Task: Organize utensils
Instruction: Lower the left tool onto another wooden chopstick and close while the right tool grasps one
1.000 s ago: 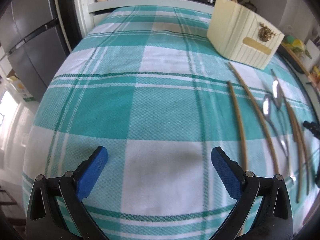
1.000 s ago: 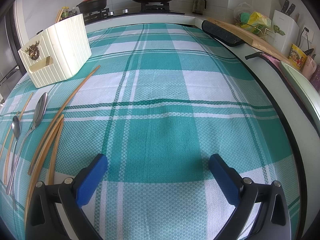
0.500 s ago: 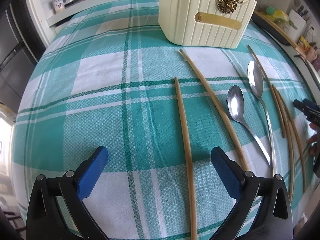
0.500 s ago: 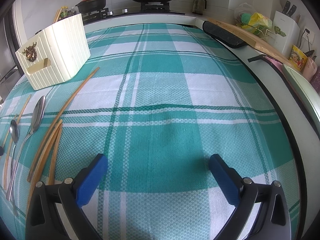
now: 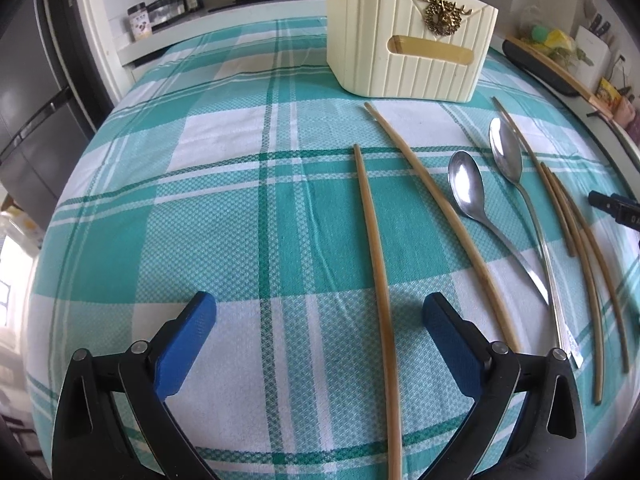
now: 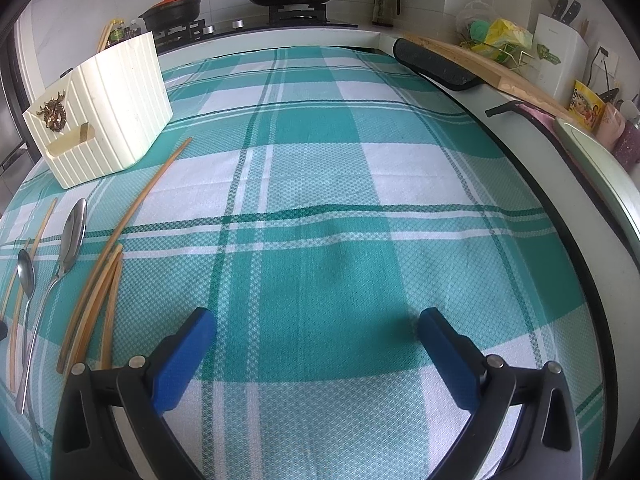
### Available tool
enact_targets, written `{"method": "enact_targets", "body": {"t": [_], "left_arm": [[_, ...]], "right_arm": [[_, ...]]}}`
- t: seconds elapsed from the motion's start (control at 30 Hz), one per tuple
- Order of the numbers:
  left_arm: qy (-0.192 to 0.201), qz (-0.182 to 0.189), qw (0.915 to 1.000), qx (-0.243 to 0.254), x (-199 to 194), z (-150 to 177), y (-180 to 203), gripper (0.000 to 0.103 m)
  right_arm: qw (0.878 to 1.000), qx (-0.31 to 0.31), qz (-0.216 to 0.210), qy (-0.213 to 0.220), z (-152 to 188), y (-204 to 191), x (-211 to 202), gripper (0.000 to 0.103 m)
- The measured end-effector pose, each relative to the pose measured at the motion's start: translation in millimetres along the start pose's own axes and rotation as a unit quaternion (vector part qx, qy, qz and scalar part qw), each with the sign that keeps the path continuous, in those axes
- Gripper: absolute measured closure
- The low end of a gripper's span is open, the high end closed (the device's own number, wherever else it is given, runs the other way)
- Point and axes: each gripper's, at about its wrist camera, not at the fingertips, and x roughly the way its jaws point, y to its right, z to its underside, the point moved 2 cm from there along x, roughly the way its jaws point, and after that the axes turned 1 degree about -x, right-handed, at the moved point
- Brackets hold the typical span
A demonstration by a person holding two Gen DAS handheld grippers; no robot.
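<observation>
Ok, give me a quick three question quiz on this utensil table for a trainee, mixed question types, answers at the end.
1. True or false: the left hand-held gripper is shut on a chopstick.
2. How many spoons lie on the checked cloth?
3. Multiple choice: the cream holder sits A) beyond the utensils' far ends, B) on top of the spoons, C) between the right hand-held gripper's fingers.

Key: 1 false, both grippers are open and empty. 2 two. 3 A.
</observation>
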Motion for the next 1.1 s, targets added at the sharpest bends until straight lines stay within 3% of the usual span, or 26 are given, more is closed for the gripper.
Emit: {"method": "enact_targets", "body": {"t": [0.37,0.6,0.7,0.77,0.83,0.97,1.03,1.1], "left_arm": [[0.005,0.009,0.9999,0.006,2,-2,0,0.000],[-0.033,0.017,0.9990,0.023,12,-19,-1,0.000],[-0.043,0.015,0.9988,0.018,18,-26,-2,0.000],[-0.051,0.014,0.9984,0.020,19,-30,0,0.000],[-0.058,0.016,0.9978,0.030,22,-33,4,0.001],[-0.076,0.025,0.9957,0.046,23,-40,9,0.011],[-0.084,0.026,0.9948,0.052,22,-43,11,0.016],[-0.088,0.027,0.9943,0.054,22,-44,11,0.021]], "right_arm": [[1.000,-0.003,-0.002,0.000,-3,-3,2,0.000],[1.000,-0.001,-0.008,-0.004,-14,1,10,0.000],[0.999,0.003,-0.031,-0.031,-21,6,5,0.001],[0.996,0.006,-0.085,-0.020,-24,-6,-23,0.001],[0.989,-0.038,-0.135,-0.036,-23,-36,-44,0.001],[0.975,-0.128,-0.146,-0.110,-7,-91,-44,0.001],[0.970,-0.161,-0.128,-0.126,1,-106,-35,0.008],[0.968,-0.175,-0.103,-0.146,5,-112,-20,0.044]]}}
